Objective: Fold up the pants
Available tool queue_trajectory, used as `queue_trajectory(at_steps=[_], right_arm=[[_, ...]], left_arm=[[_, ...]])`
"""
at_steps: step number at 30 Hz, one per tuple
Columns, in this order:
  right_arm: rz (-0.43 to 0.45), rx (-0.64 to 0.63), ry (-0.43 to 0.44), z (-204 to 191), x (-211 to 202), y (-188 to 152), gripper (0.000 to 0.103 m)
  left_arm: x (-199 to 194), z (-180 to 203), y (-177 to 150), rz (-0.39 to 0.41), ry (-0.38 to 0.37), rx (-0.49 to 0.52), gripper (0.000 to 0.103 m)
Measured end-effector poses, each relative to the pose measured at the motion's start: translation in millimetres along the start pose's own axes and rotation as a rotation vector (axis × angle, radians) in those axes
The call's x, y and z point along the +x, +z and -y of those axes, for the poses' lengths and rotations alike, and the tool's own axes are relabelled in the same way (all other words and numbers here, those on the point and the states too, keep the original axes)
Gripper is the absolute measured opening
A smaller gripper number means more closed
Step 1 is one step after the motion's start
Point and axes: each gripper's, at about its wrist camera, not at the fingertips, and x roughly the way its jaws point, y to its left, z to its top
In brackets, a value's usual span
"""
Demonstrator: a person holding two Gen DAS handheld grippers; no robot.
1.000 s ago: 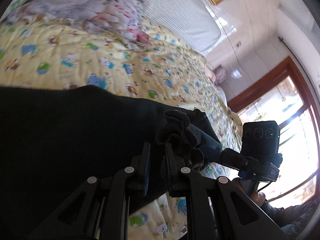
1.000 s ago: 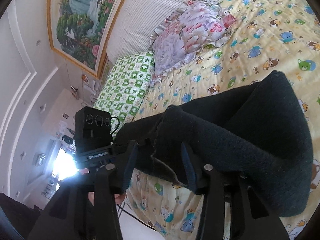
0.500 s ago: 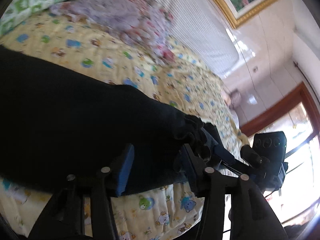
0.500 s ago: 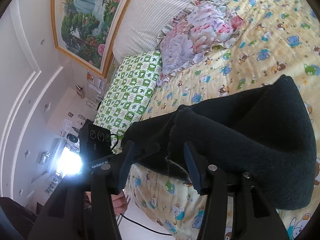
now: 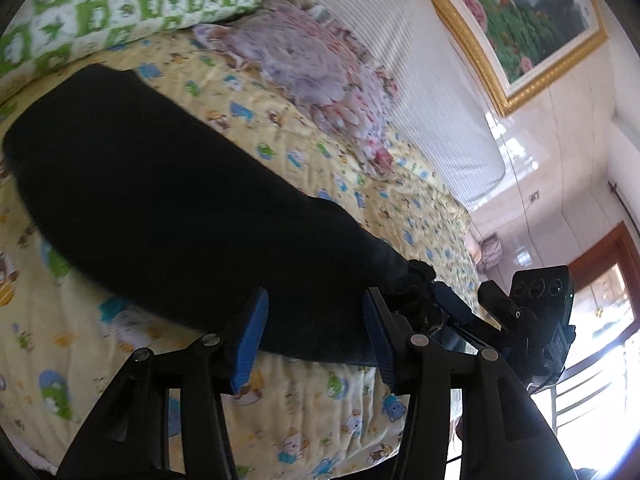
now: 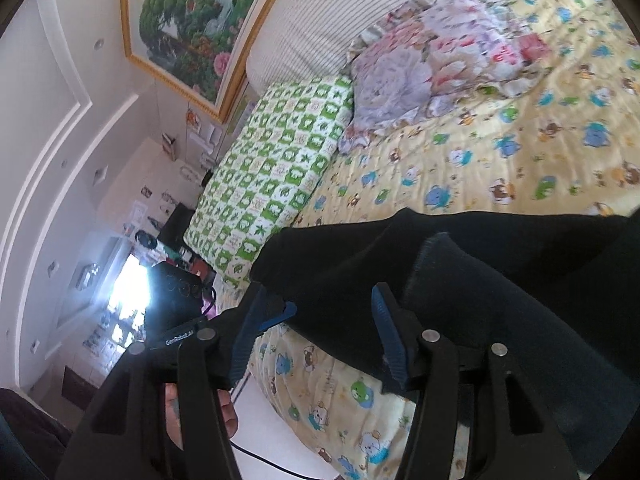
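While both tongs sit at the near edge of the bed, entry as follows.

Item: pants (image 5: 192,208), black, heavy-looking fabric, lying on yellow cartoon-print bedspread (image 5: 320,412). Landmark for all places: green checked pillow (image 6: 276,168) at the head of the bed.

Position: one end of pants reaches close to green checked pillow; other end lies at the bed edge furthest from that pillow, w/ a bunched hem beside the right tool. Long axis runs from the pillow end out toward the window side, roughly along the near bed edge, i.e. across both tongs' line of sight, not away from them.

Left gripper (image 5: 316,328): fingers spread wide, blue pads bare, nothing between them; pants edge lies just ahead of the tips, on the pillow side of the right tool.

Right gripper (image 6: 316,328): fingers spread wide, nothing pinched; a raised fold of pants w/ stitched hem sits just beyond its far finger. Whether cloth touches that finger: can't tell.

Also noted: floral pillow (image 6: 432,60) beside green checked pillow, further along striped headboard (image 6: 320,20); framed landscape painting (image 6: 200,12) above both.

Judgement: fold appears laid down, both tools released. Left gripper nearer the pillow end, right gripper nearer the hem end. Next fold prob. needs one end carried along the long axis toward the other; each hand would take its own near corner.
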Motion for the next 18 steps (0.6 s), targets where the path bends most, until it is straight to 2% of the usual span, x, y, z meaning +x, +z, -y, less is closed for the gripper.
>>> queue_trajectory(at_steps=[10,18], right_arm=[[-0.08,-0.067,0.001,-18.3,38.0,15.2,0.061],[-0.172,-0.146,-0.007,-39.4,76.4,31.0,0.061]], left_arm=[[-31.7,-22.5,-9.3,0.096,0.105,-0.071,0.05],[-54.1,-51.5,-12.8,0.143,0.131,-0.168,0.05]])
